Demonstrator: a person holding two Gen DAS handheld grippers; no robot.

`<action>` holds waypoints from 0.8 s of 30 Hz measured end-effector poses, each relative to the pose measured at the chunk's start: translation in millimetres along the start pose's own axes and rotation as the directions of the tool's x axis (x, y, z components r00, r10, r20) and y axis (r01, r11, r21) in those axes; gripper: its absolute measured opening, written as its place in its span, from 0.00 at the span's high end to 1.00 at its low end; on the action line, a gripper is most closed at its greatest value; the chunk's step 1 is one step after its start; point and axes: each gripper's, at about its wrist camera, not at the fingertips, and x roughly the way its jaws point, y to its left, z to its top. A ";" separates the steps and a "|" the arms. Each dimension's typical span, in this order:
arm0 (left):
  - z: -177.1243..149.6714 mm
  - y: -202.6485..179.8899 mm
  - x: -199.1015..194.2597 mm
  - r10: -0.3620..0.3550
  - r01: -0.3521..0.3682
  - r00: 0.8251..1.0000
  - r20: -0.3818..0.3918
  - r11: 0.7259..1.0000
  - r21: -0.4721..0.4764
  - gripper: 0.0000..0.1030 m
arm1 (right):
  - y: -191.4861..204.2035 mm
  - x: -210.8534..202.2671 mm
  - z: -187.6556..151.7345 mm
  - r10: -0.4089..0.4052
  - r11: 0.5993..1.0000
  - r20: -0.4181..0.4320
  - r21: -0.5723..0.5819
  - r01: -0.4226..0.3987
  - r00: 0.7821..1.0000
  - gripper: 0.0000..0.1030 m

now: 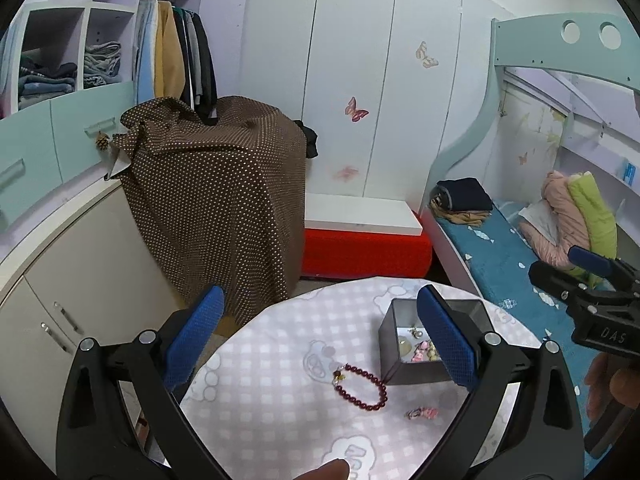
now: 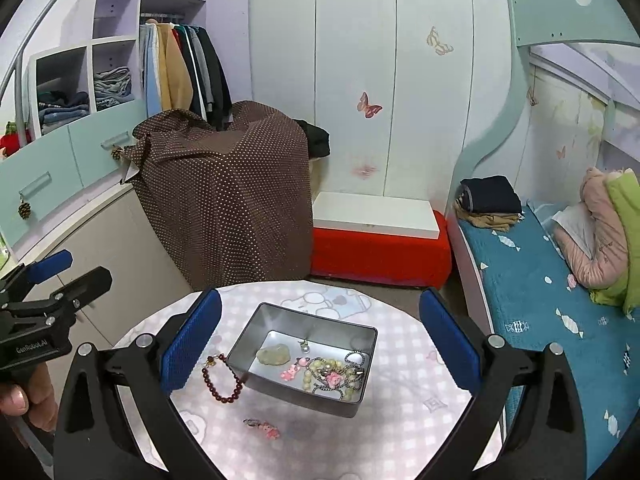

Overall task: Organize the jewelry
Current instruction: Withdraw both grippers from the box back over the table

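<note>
Blue-padded and spread wide, my left gripper (image 1: pixel 320 336) hangs over the round table (image 1: pixel 280 432), holding nothing; my right gripper (image 2: pixel 320 340) is equally wide apart and empty above the grey tin (image 2: pixel 256 344). The pink-checked tabletop has bare cloth toward its near edge. A small pink charm (image 2: pixel 264 429) lies loose there, apart from the tin. A dark red bead bracelet (image 1: pixel 362 386) lies flat on the cloth, touching the tin's left wall. Inside the tin sit a pale stone pendant (image 2: pixel 273 355), pink charms and a pale bead strand tangled with chain. Beyond the table's far rim stand a brown dotted cover (image 1: pixel 216 200), a red bench (image 1: pixel 366 250) and white wardrobe doors (image 1: pixel 352 60).
</note>
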 end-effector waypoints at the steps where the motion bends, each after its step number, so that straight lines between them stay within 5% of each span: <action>1: -1.5 0.4 -1.7 0.003 -0.003 1.000 0.001 1.000 0.004 0.06 | 0.9 -1.0 -0.5 0.003 1.000 -0.001 0.000 -0.003 1.000 0.08; 10: -31.0 7.4 -14.0 0.060 -0.059 0.998 -0.020 0.997 0.043 0.06 | 8.4 -21.4 -33.6 0.042 0.999 -0.024 0.026 -0.042 0.999 0.08; 24: -72.8 10.3 -4.7 0.073 -0.067 0.989 -0.128 0.997 0.046 0.06 | 23.3 18.6 -103.5 0.087 0.996 -0.238 0.029 -0.082 0.967 0.08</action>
